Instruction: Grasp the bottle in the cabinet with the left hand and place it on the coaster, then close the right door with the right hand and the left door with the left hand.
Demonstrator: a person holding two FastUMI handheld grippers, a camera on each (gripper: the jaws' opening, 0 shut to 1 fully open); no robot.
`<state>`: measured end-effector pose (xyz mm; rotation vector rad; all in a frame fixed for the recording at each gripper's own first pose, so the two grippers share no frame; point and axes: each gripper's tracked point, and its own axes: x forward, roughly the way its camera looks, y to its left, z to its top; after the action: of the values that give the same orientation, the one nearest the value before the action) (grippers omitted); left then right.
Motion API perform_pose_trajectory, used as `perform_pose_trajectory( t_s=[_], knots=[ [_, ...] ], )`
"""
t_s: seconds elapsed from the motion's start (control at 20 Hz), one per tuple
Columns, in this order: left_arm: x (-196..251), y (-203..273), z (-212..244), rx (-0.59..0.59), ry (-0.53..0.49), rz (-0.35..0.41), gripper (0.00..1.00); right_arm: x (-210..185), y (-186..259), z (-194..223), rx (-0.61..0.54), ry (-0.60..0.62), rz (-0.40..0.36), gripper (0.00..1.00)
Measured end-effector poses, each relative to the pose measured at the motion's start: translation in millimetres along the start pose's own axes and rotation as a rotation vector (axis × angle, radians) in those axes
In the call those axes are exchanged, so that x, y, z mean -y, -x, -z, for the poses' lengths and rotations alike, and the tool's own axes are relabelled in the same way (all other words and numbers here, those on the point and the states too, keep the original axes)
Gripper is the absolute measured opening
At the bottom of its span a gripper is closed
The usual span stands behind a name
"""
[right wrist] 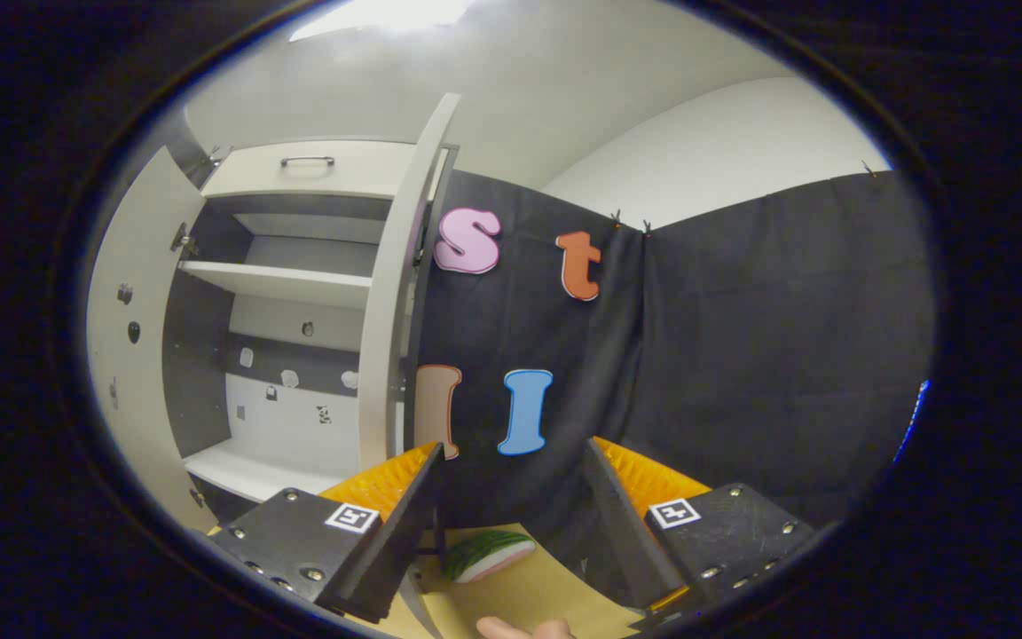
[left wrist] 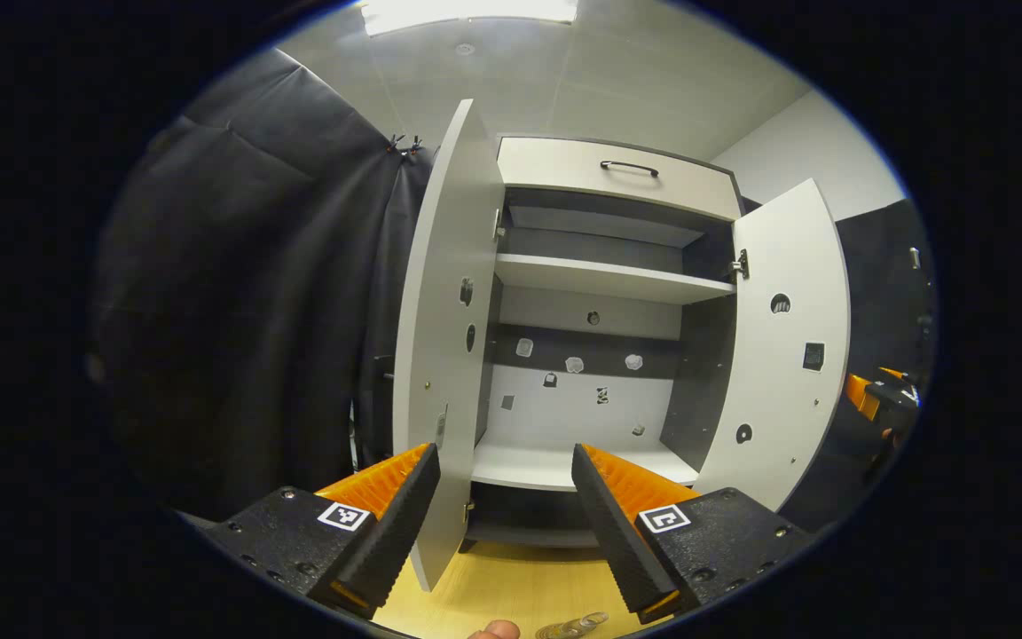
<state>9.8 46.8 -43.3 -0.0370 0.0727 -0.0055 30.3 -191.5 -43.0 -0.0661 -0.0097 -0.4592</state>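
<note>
Black cloth walls the booth behind a pale cabinet [left wrist: 604, 293] standing on a wooden counter [left wrist: 511, 586]. Both cabinet doors stand open: left door [left wrist: 444, 337], right door [left wrist: 782, 346]. Shelves [left wrist: 609, 277] inside the cabinet hold nothing visible. Left tongs [left wrist: 504, 484] spread wide, gripping nothing, aimed at the cabinet's lower shelf. Bottle [left wrist: 575, 627], only partly visible, lies at the frame's bottom edge, below the left tongs. Right tongs [right wrist: 511, 484] spread wide, gripping nothing, right of the cabinet; a green object [right wrist: 486, 555] lies on the counter below them.
</note>
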Motion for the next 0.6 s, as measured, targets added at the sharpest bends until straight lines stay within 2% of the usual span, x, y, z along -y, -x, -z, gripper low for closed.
perform_pose_trajectory(
  t_s=[0.15, 0.45, 0.5, 0.6],
  knots=[
    [-8, 3, 2, -0.002, -0.005, -0.018, 0.94, 1, -4, 1, 0.001, 0.01, 0.022, 0.94],
    [-16, 4, 6, -0.01, 0.028, -0.028, 0.95, -10, -4, 5, -0.028, -0.051, -0.045, 0.94],
    [-16, 4, 7, -0.011, 0.034, -0.028, 0.95, -14, -4, 4, -0.028, -0.053, -0.058, 0.96],
    [-17, 5, 8, -0.014, 0.042, -0.03, 0.95, -24, -1, 3, -0.031, -0.066, -0.087, 0.94]
  ],
)
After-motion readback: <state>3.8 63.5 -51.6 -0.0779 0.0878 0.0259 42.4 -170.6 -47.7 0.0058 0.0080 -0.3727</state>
